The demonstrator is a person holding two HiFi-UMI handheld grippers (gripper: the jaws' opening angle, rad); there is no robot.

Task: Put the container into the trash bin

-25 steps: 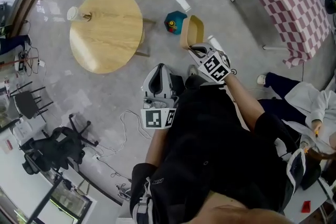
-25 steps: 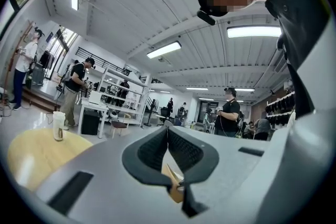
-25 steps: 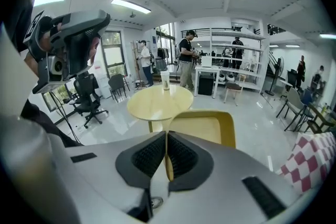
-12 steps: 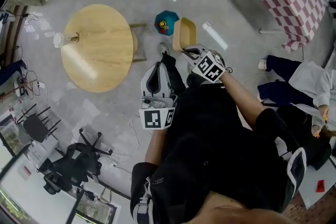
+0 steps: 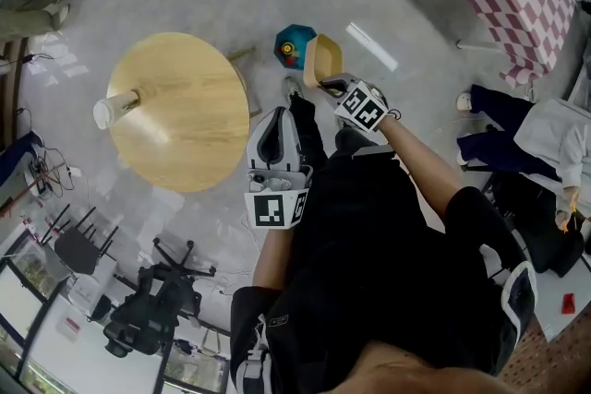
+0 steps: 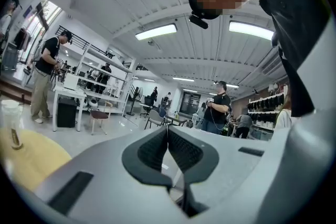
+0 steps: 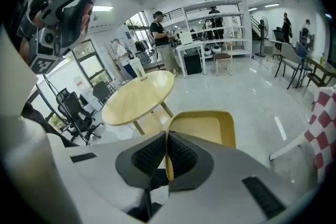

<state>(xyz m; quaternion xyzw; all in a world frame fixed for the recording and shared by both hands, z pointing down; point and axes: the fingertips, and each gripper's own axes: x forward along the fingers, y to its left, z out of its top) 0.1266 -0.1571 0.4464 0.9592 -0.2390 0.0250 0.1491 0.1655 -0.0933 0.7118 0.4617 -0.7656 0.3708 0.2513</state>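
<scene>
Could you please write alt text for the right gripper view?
The right gripper has its jaws shut on the rim of a yellow container above a grey floor. Behind stands a round wooden table with a cup on it.

yellow container (image 5: 323,58), on edge (rim pinched in right claw (image 7: 167,136)), near teal trash bin (image 5: 294,44)

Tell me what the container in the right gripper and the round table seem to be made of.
The container: thin matte tan wall, rounded corners; moulded plastic or pressed fibre, can't tell which. The round table: pale wood tone with a soft glare streak; likely varnished wood or veneer.
</scene>
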